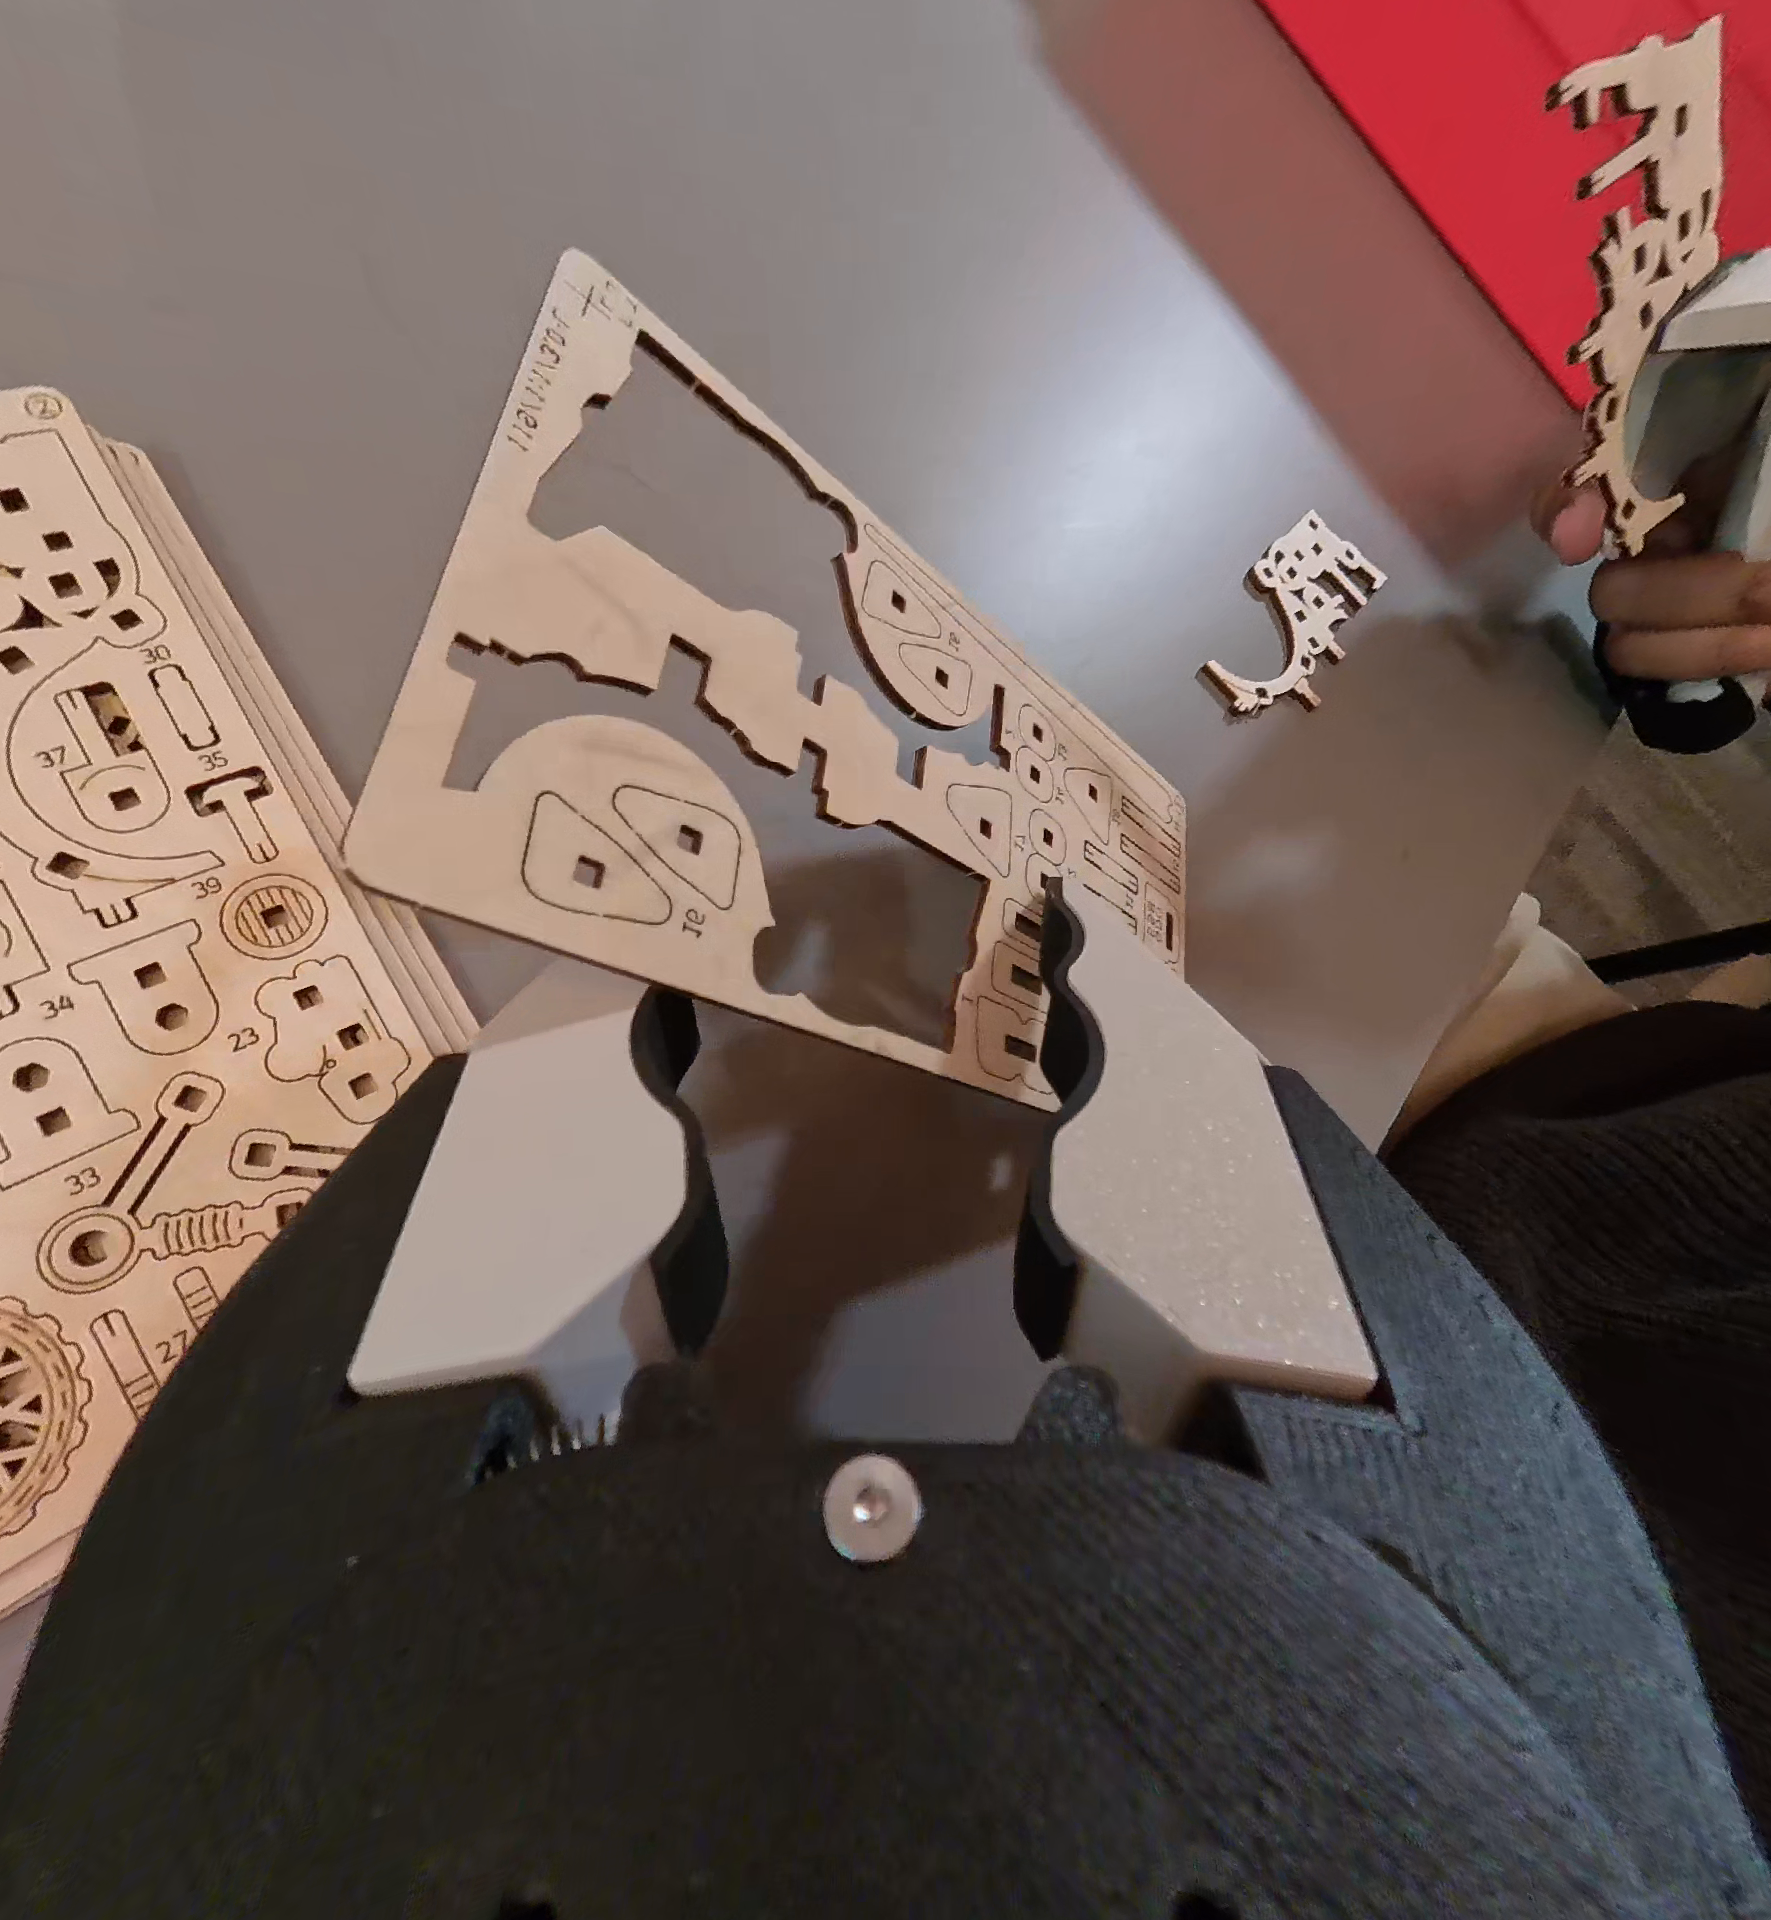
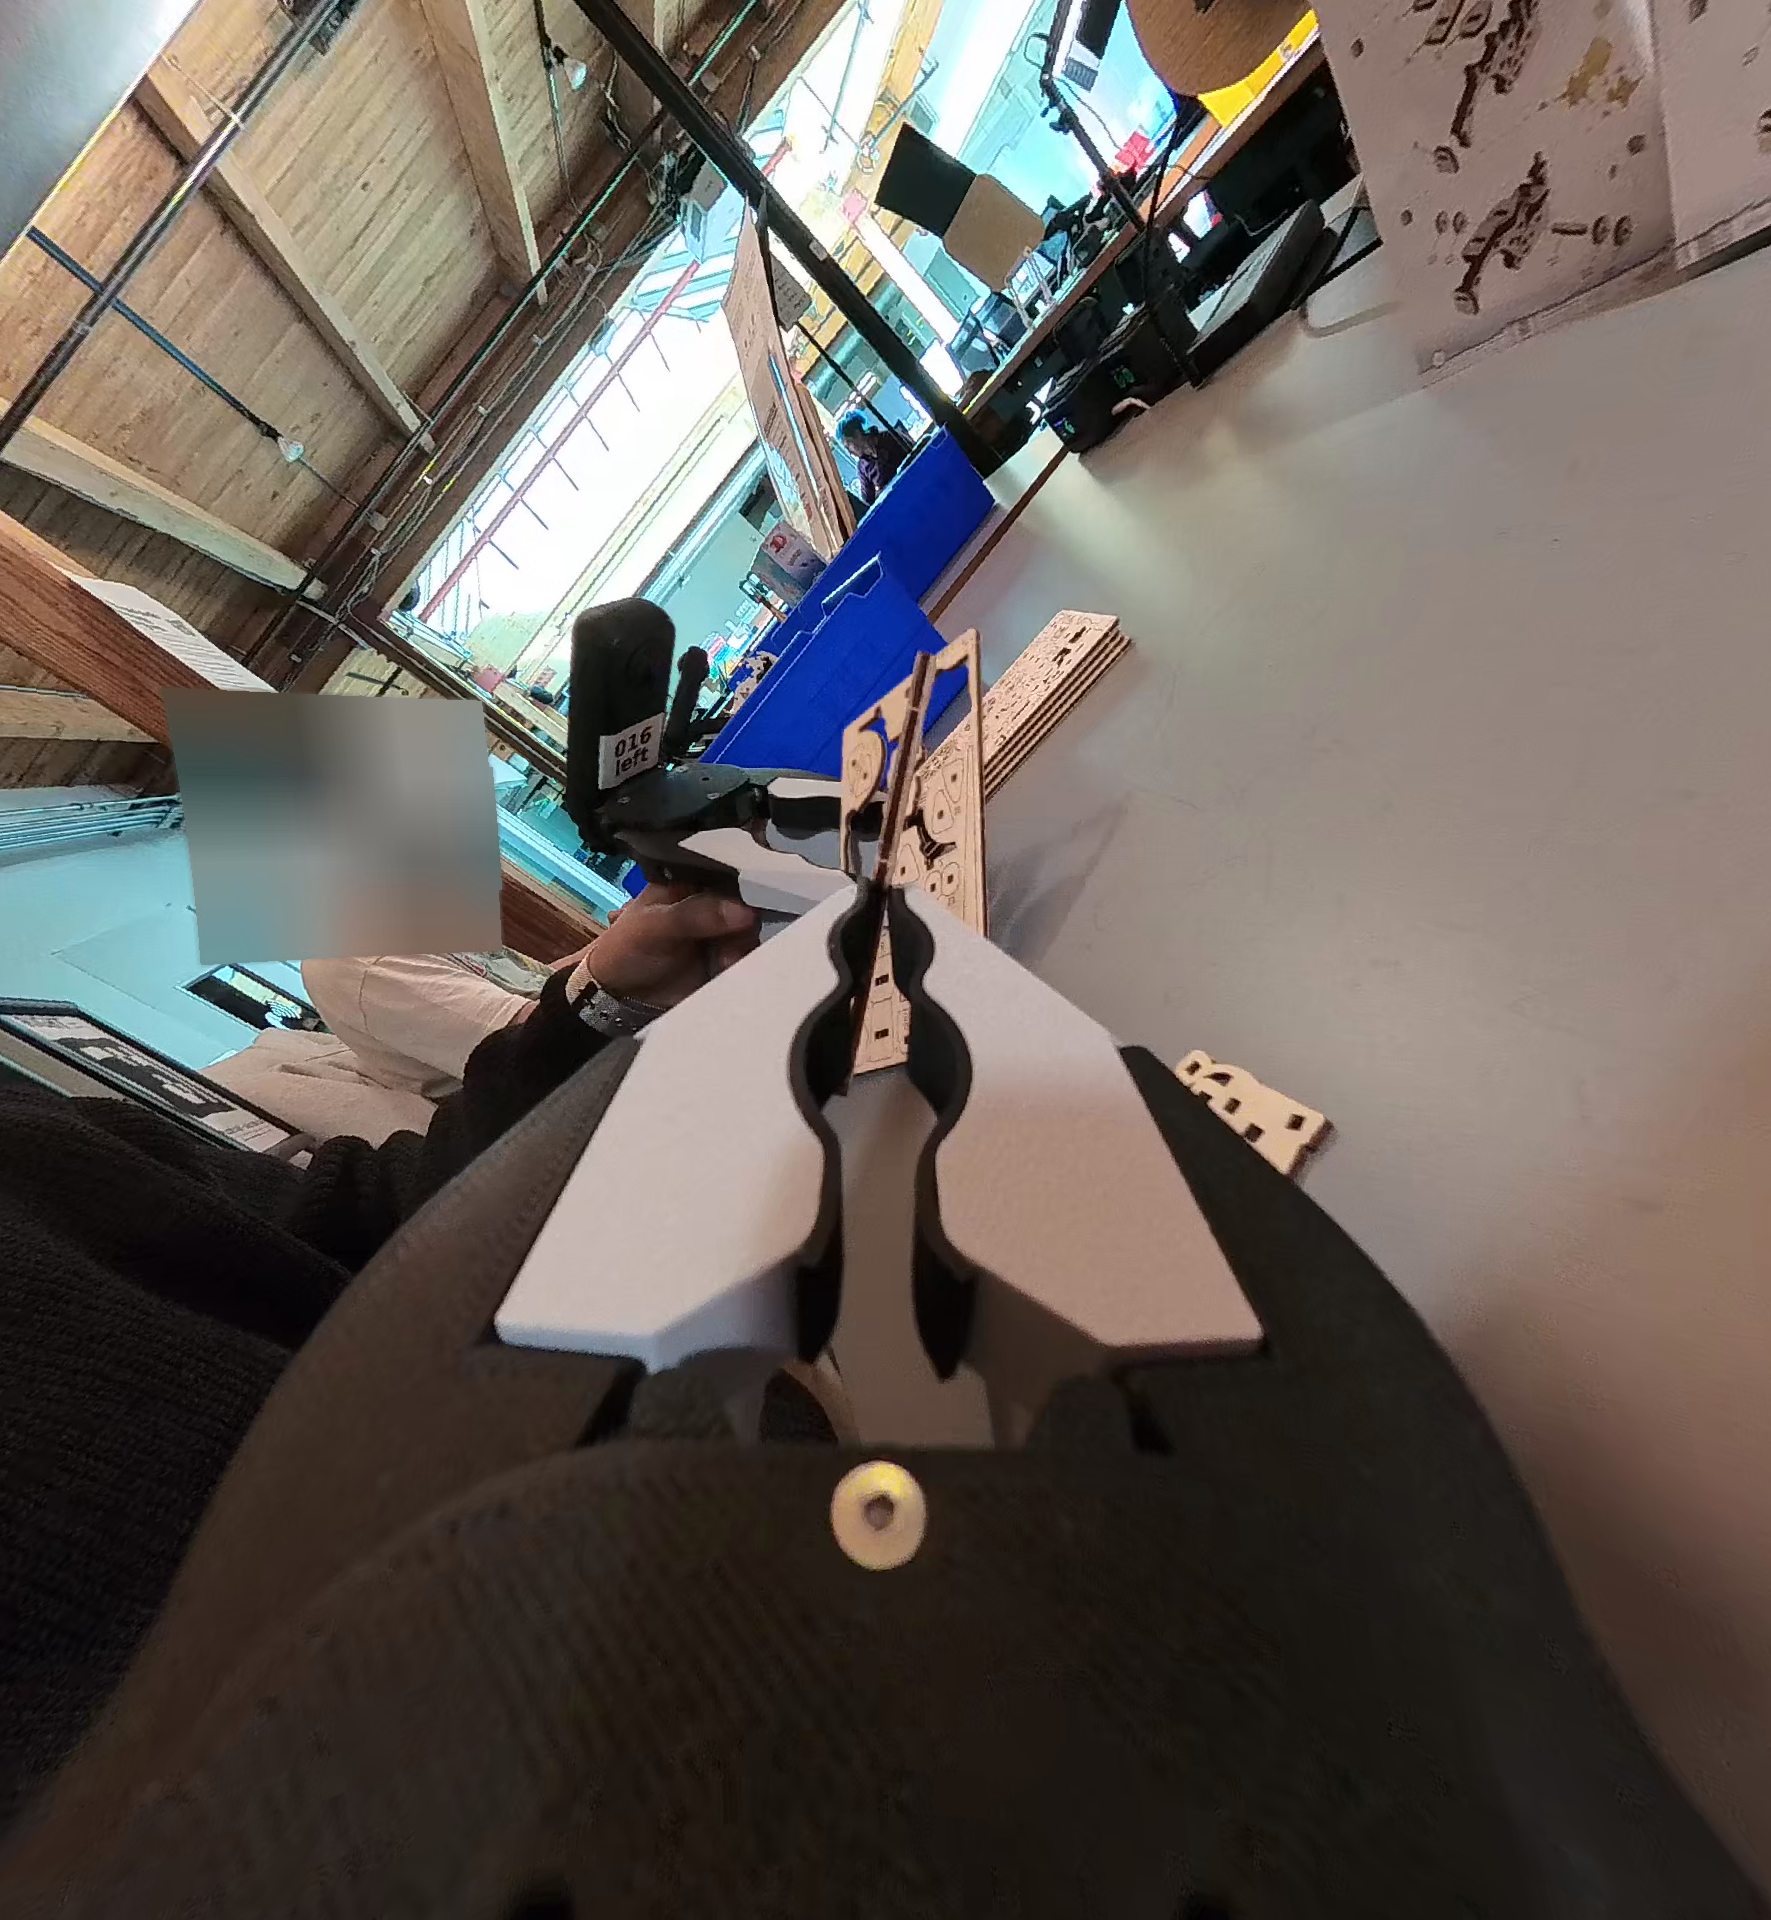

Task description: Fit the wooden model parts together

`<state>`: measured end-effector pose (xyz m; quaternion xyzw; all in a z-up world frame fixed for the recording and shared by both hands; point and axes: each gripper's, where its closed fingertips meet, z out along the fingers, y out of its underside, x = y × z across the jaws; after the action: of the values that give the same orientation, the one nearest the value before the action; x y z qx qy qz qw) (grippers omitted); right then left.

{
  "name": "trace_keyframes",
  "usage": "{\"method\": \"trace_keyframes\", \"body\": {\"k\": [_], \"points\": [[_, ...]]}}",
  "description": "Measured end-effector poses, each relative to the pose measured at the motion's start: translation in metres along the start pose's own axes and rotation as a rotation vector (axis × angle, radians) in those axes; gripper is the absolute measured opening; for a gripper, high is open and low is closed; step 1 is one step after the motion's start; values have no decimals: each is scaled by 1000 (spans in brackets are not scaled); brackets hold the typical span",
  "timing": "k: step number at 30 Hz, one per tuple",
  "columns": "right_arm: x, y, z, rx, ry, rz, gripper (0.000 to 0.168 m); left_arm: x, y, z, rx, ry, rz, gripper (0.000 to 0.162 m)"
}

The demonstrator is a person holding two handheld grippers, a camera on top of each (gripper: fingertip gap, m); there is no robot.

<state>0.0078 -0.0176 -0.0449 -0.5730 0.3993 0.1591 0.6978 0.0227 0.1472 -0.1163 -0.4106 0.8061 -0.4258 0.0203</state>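
Note:
My left gripper is open with a wide gap between its fingers. A punched-out wooden sheet stands tilted up off the grey table, its lower edge against my fingertips. It also shows upright in the right wrist view, beside the left gripper. My right gripper is shut on a long jagged wooden part, seen edge-on and held in the air. In the left wrist view that part sticks up from the right gripper. A small wooden part lies on the table, also in the right wrist view.
A stack of uncut wooden part sheets lies at the left, also visible in the right wrist view. A red box sits at the far right. An instruction sheet lies farther off. Blue crates stand at the table edge.

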Motion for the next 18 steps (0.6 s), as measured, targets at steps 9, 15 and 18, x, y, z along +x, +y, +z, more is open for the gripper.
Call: {"method": "trace_keyframes", "body": {"k": [9, 15, 18], "points": [[0, 1, 1, -4, -2, 1, 1, 4, -4, 0, 33, 40, -19, 57], [-1, 2, 1, -6, -4, 2, 1, -13, -5, -1, 31, -110, 55, 81], [-1, 2, 2, -8, -5, 4, 1, -22, -9, -4, 37, -224, 141, 93]]}}
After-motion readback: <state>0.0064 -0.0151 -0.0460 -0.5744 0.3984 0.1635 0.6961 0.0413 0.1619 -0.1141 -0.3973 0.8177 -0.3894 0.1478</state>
